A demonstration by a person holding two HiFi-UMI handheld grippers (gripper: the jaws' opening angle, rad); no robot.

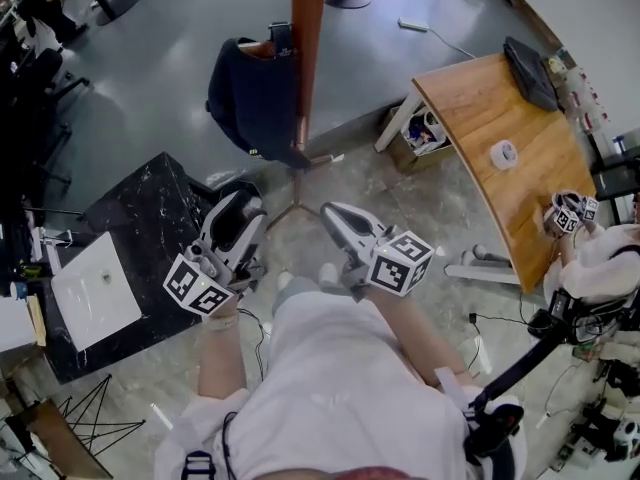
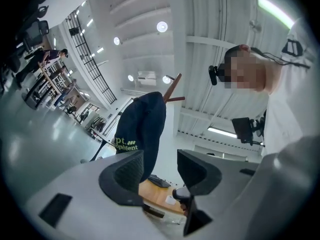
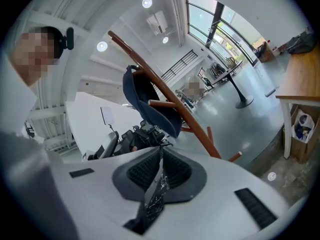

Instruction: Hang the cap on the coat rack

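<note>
A dark navy cap (image 1: 250,98) hangs on a peg of the reddish wooden coat rack (image 1: 306,58), to the left of its pole. Both grippers are held low in front of the rack, apart from the cap. My left gripper (image 1: 245,208) is open and empty. My right gripper (image 1: 330,211) is shut with nothing in it. In the left gripper view the cap (image 2: 142,129) hangs beyond the open left gripper (image 2: 160,169), with a rack peg (image 2: 172,89) above it. The right gripper view has the cap (image 3: 145,101) on the slanting rack (image 3: 190,124) beyond the shut right gripper (image 3: 161,171).
A black marble table (image 1: 130,238) with a white sheet (image 1: 95,288) stands at my left. A curved wooden table (image 1: 510,188) at the right carries a tape roll (image 1: 503,154) and a dark bag (image 1: 530,68). Another person's grippers (image 1: 570,213) rest there. The rack's thin legs (image 1: 295,208) spread on the floor.
</note>
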